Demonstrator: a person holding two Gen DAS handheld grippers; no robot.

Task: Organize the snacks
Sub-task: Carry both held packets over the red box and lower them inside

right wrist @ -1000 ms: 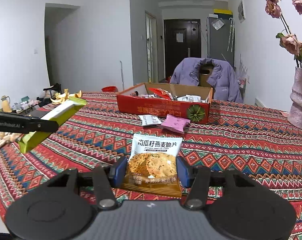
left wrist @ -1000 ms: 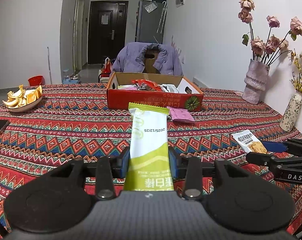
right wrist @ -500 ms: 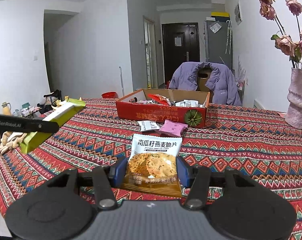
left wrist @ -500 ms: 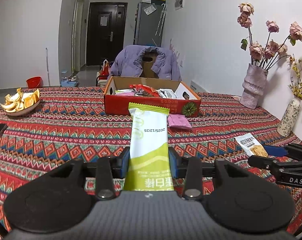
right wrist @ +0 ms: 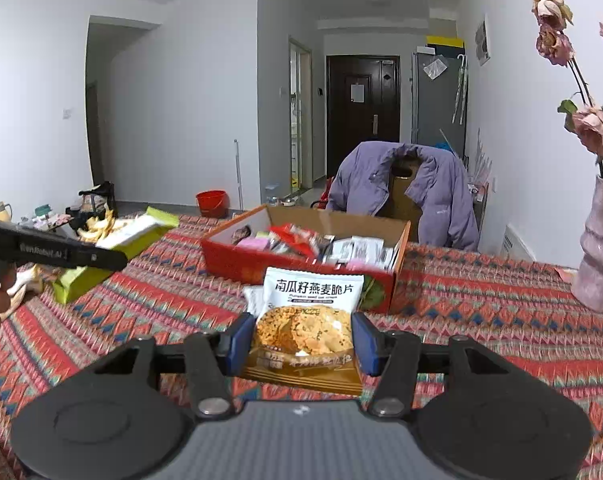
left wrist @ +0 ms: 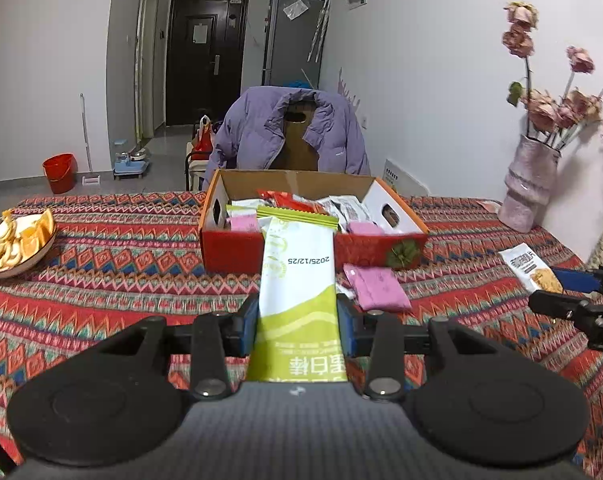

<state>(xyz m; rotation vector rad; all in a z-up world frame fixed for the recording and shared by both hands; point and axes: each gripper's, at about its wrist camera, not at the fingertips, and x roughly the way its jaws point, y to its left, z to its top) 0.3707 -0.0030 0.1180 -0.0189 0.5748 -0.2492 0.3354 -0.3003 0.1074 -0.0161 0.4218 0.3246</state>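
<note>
Snack box looms nearer than before — both grippers' packets stay clamped.

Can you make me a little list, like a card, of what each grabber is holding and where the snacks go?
left gripper: shut on green and white snack bar
right gripper: shut on oat crisp packet
snack box: red, open, already holding packets
left on tablecloth: pink packet in front of the box
nearby: bowl of orange pieces
</note>
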